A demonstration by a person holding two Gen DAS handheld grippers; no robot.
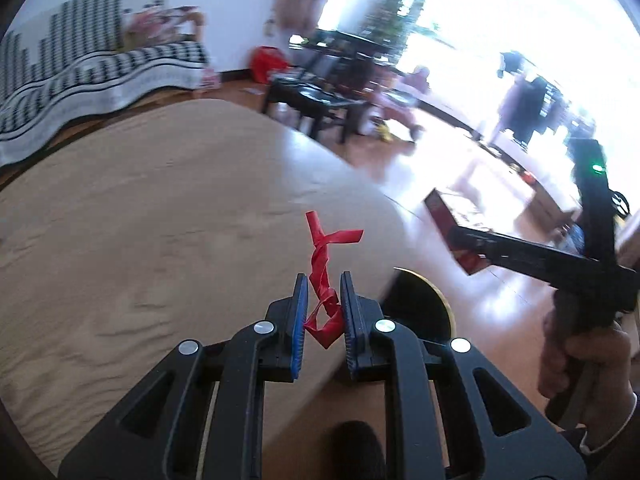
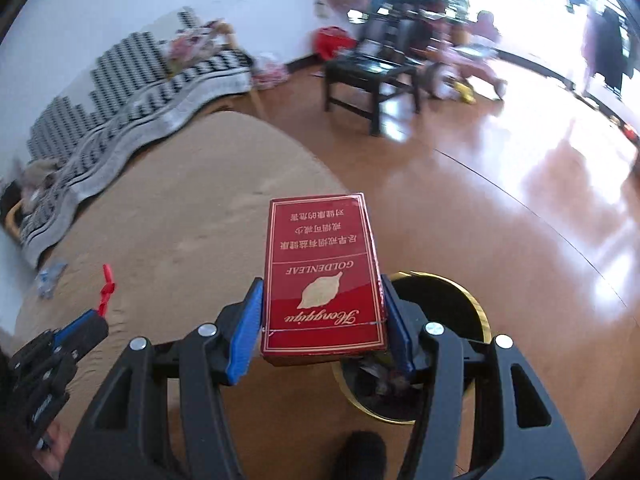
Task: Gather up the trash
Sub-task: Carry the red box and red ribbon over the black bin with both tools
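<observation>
With the right gripper [image 2: 322,312] clamped on the red box [image 2: 322,276] above the bin [image 2: 478,312] at lower right, and the left gripper [image 1: 323,306] pinching the red strip [image 1: 325,272], we should centre each over the bin's mouth before letting go.

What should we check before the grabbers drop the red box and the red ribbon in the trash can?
1. Right gripper clamps the red cardboard cigarette box between both pads: ok.
2. Box is above the round black gold-rimmed bin: ok, roughly; the bin shows beneath and beyond it.
3. Left gripper really pinches the twisted red plastic ribbon: cannot tell; the pads look slightly apart.
4. Ribbon is over the bin: not ok, it is over the beige carpet.
5. Bin has room: cannot tell.
</observation>
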